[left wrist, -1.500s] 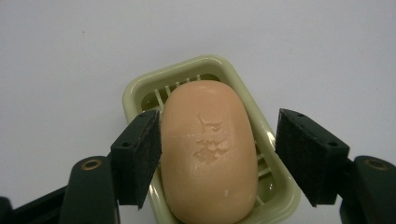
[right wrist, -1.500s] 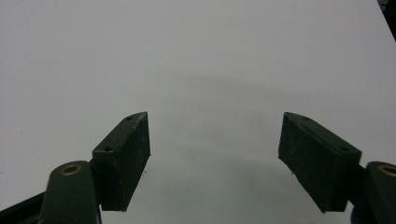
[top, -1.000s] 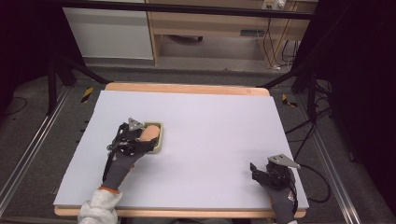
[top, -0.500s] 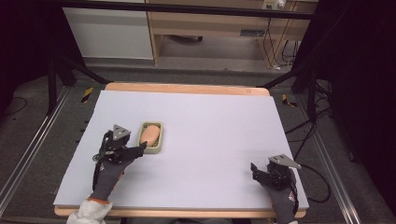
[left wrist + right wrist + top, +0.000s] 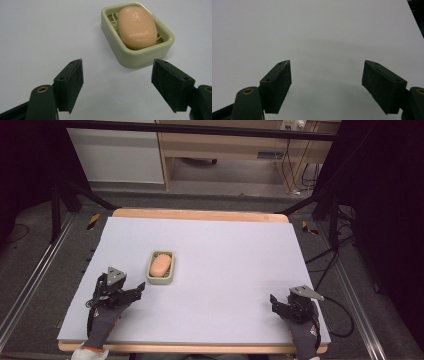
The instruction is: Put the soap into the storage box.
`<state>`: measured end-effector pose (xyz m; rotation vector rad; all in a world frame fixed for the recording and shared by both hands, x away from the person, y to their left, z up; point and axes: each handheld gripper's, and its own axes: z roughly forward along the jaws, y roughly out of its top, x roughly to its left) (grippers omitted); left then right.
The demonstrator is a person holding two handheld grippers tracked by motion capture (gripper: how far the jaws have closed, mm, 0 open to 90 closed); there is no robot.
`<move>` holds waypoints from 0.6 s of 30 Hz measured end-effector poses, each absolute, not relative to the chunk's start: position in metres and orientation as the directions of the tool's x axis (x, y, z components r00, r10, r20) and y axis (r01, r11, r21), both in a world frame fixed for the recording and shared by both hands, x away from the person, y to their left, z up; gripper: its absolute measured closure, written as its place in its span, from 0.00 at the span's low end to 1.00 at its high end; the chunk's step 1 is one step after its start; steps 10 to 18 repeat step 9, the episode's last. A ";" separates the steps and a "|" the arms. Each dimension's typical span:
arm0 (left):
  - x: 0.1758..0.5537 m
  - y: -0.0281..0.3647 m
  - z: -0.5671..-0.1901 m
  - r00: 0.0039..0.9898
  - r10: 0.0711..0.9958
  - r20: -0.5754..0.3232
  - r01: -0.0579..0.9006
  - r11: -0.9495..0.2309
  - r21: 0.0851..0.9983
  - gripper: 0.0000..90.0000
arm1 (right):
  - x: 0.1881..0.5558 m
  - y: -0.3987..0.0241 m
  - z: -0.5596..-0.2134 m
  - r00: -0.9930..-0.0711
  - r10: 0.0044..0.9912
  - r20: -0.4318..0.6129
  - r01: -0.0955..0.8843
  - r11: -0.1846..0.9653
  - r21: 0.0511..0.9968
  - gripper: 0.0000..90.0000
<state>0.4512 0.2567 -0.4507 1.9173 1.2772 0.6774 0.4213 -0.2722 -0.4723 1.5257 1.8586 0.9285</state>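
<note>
- Your left gripper [image 5: 134,292] stands with its jaws well apart and nothing between them; they have just been opening. In the left gripper view the pads [image 5: 71,83] are bare, with only table between them.
- The soap [image 5: 136,27] lies flat in the soap dish [image 5: 136,58], ahead of your left gripper and a little to the right of its centre line. Dish and jaws are apart, not touching. From above, the dish [image 5: 161,280] sits just past the jaw tips, up and to the right of them.
- Your right gripper [image 5: 278,302] rests near the front right of the table [image 5: 225,250], jaws wide, nothing in them. The dish is well off to its left. In the right gripper view its pads [image 5: 277,85] frame bare table.
- Risk, as I judge it: the work looks done, soap seated in the dish. A careless swing of the left hand forward or right could clip the dish's near corner and slide it, since it sits loose on a smooth top.
- Risk: the right-hand pad [image 5: 172,83] of the left gripper lines up closest with the dish. Pull straight back, not across.
- Risk: a bump could tip the soap onto the rim; it looks rounded and smooth, likely slippery.
- The trailing cable by your left hand could drag if you sweep wide.
</note>
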 end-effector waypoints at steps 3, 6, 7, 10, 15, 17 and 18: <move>0.450 0.259 -0.454 0.365 0.930 0.039 0.552 -0.249 0.796 0.27 | 0.421 -0.273 -0.472 -0.197 0.980 0.013 0.596 0.109 0.796 0.26; 0.447 0.263 -0.458 0.362 0.931 0.044 0.562 -0.255 0.787 0.26 | 0.422 -0.275 -0.473 -0.192 0.981 0.012 0.598 0.107 0.794 0.26; 0.447 0.263 -0.458 0.362 0.931 0.044 0.562 -0.255 0.787 0.26 | 0.422 -0.275 -0.473 -0.192 0.981 0.012 0.598 0.107 0.794 0.26; 0.447 0.266 -0.461 0.356 0.933 0.052 0.566 -0.260 0.782 0.26 | 0.422 -0.275 -0.473 -0.192 0.981 0.013 0.598 0.106 0.794 0.26; 0.447 0.266 -0.461 0.356 0.933 0.052 0.566 -0.260 0.782 0.26 | 0.422 -0.275 -0.473 -0.192 0.981 0.013 0.598 0.106 0.794 0.26; 0.447 0.266 -0.461 0.356 0.933 0.052 0.566 -0.260 0.782 0.26 | 0.422 -0.275 -0.473 -0.192 0.981 0.013 0.598 0.106 0.794 0.26; 0.447 0.266 -0.461 0.356 0.933 0.052 0.566 -0.260 0.782 0.26 | 0.422 -0.275 -0.473 -0.192 0.981 0.013 0.598 0.106 0.794 0.26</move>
